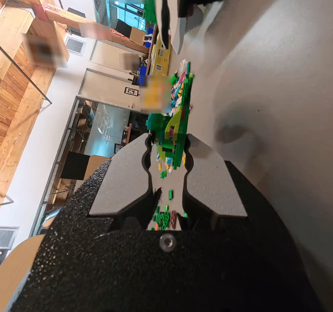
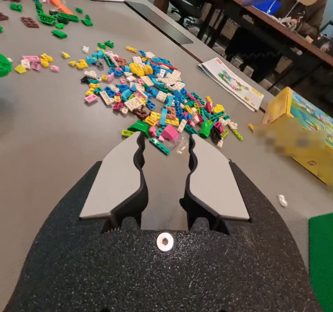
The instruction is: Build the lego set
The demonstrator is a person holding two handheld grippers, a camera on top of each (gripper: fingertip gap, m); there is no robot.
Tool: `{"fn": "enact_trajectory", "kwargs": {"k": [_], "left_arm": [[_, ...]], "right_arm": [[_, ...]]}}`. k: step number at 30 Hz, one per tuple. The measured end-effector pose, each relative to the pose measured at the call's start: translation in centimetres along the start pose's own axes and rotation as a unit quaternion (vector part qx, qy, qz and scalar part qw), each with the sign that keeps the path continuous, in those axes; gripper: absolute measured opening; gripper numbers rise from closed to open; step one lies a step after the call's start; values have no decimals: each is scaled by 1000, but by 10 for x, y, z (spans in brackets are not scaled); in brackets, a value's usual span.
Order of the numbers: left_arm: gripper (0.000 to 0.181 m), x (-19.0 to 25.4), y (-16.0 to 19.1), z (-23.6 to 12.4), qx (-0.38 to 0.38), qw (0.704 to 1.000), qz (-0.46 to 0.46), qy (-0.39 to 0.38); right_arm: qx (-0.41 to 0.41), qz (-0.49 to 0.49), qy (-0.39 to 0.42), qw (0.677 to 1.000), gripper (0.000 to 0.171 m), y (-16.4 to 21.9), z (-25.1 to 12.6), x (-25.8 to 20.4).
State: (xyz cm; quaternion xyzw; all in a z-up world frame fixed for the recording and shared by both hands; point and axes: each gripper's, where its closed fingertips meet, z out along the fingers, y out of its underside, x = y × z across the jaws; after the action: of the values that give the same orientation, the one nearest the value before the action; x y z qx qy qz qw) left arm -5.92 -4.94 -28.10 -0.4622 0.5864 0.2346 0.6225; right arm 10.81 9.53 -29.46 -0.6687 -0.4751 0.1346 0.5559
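In the left wrist view, tilted on its side, my left gripper (image 1: 169, 141) is shut on a partly built lego model (image 1: 173, 133) of green and lime plates with teal, pink and brown bricks. The fingertips press on its two sides and hold it by the grey table (image 1: 252, 86). My right gripper (image 2: 166, 137) is open and empty, low over the table at the near edge of a big pile of loose mixed-colour bricks (image 2: 149, 94). A pink slope brick (image 2: 170, 132) and a teal plate (image 2: 159, 146) lie just ahead of its fingertips. The right gripper also shows in the left wrist view (image 1: 173, 32).
An open instruction booklet (image 2: 232, 83) and a yellow lego box (image 2: 281, 108) lie at the right. A green baseplate (image 2: 320, 249) is at the near right. Green and brown pieces (image 2: 46, 17) and an orange piece (image 2: 57, 2) lie far left. The table edge runs along the back. Spacing between my two grippers at the tips: around 25 cm. My left tips are roughly 25 cm from the orange piece (image 2: 57, 2).
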Motion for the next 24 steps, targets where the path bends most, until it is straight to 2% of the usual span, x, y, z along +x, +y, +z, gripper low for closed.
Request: {"fn": "enact_trajectory", "kwargs": {"k": [3,5,10,24], "left_arm": [[34,-1,-1,-1,5,1000,-12,0],[34,-2,0,-1,5,1000,-10,-2],[34,-6,4,-2,5,1000,-21,-12],[34,-3,2,-2,9,1000,-13,-8]], "right_arm": [[43,22,28,998,36,-9,-5,14],[51,28,55,997,35,-10,-7,22],[64,-17,97,993,32,-12,-12,26],[75,-59,101,990,25,-15,-15,21]]}}
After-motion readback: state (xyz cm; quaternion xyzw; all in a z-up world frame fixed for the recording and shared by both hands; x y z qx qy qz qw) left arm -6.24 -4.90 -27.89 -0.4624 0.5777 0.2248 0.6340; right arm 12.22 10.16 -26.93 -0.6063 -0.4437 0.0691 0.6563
